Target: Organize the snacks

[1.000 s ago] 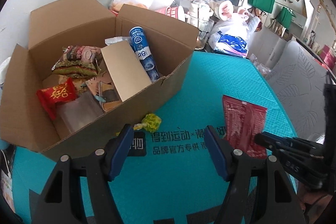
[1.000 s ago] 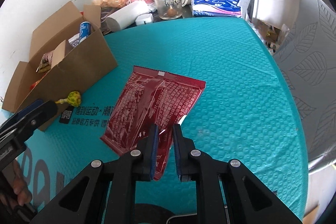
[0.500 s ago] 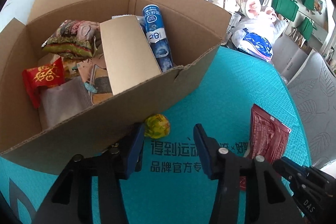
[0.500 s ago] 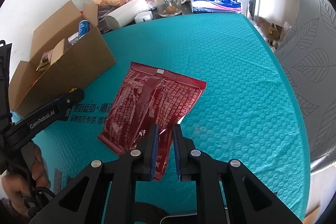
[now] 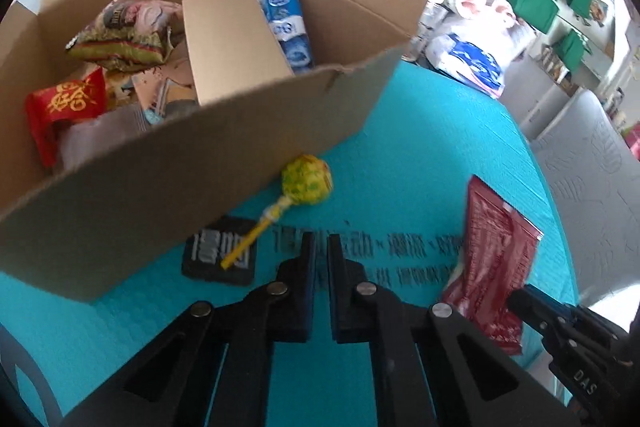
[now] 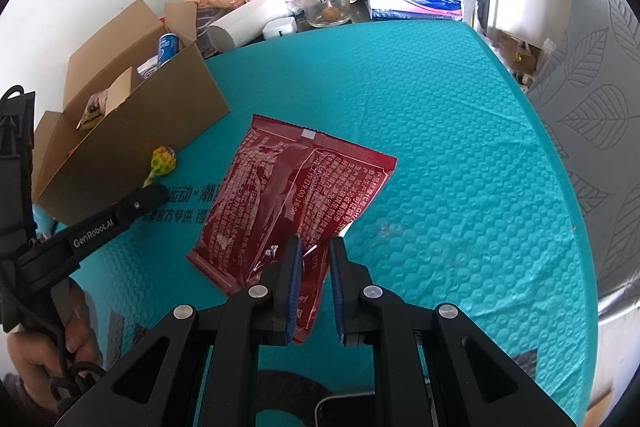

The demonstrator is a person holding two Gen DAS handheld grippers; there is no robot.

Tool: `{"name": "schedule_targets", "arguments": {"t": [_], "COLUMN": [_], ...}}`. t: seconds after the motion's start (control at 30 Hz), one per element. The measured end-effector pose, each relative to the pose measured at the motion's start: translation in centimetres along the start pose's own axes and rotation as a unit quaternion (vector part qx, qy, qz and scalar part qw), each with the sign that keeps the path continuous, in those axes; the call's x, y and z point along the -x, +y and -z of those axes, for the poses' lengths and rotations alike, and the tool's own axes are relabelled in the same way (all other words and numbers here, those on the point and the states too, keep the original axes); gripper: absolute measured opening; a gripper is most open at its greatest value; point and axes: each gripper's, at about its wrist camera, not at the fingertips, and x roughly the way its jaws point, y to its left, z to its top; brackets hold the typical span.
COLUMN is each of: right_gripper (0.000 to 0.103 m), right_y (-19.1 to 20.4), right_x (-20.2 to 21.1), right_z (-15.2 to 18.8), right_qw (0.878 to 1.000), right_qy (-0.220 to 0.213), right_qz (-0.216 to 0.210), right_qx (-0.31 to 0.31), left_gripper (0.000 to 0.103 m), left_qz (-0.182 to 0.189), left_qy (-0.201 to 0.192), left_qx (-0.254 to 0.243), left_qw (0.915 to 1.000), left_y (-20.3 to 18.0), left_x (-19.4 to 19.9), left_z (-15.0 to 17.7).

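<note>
A: Nearest the right gripper (image 6: 314,259), its jaws are pinched on the near corner of the red foil snack packet (image 6: 296,199). How does that packet look to handle?

B: Light and floppy. It lies flat on the teal bubble mat (image 6: 460,155), with only the gripped corner crinkled up between the pads. Held by one corner it will likely droop and swing, and the foil looks slick, so a grip well inside the sealed edge seems safer than one at the very tip.

A: And the left gripper (image 5: 321,247)?

B: Its jaws have just been closing and now stand almost together with nothing between them. The lollipop (image 5: 306,179) lies just beyond and to the left of the tips, its yellow stick (image 5: 250,241) slanting back across a dark printed patch on the mat.

A: Where should it be taken?

B: Probably by the stick. It is thin and stiff but could roll away; the wrapped head is round and hard, apt to squirt out of flat pads.

A: Farther out?

B: The open cardboard box (image 5: 224,163), the lollipop's head lying right against its near wall, already holds packets and a blue can (image 5: 286,23).
</note>
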Motion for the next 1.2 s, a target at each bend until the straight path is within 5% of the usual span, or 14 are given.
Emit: {"name": "schedule_targets", "arguments": {"t": [0.2, 0.77, 1.1, 1.2], "right_gripper": [0.014, 0.018, 0.045, 0.048], "right_y": [0.4, 1.2, 2.1, 2.8], "right_x": [1.0, 1.9, 2.8, 3.1], "right_z": [1.5, 2.2, 1.2, 1.0], "right_qw": [1.000, 1.000, 1.000, 0.999], "right_qy": [0.001, 0.005, -0.015, -0.025], "right_qz": [-0.002, 0.013, 0.015, 0.002], "right_qx": [-0.006, 0.007, 0.016, 0.023], "left_gripper": [0.002, 0.002, 0.004, 0.017], "left_qz": [0.012, -0.083, -0.097, -0.095], "left_qy": [-0.001, 0.030, 0.005, 0.003], "left_qx": [-0.019, -0.063, -0.080, -0.083], "left_qw": [0.9998, 0.9942, 0.9921, 0.9920], "left_y": [-0.1, -0.7, 0.2, 0.5], "left_x": [1.6, 2.5, 4.9, 5.6], "left_z": [1.2, 2.7, 2.2, 2.0]}}
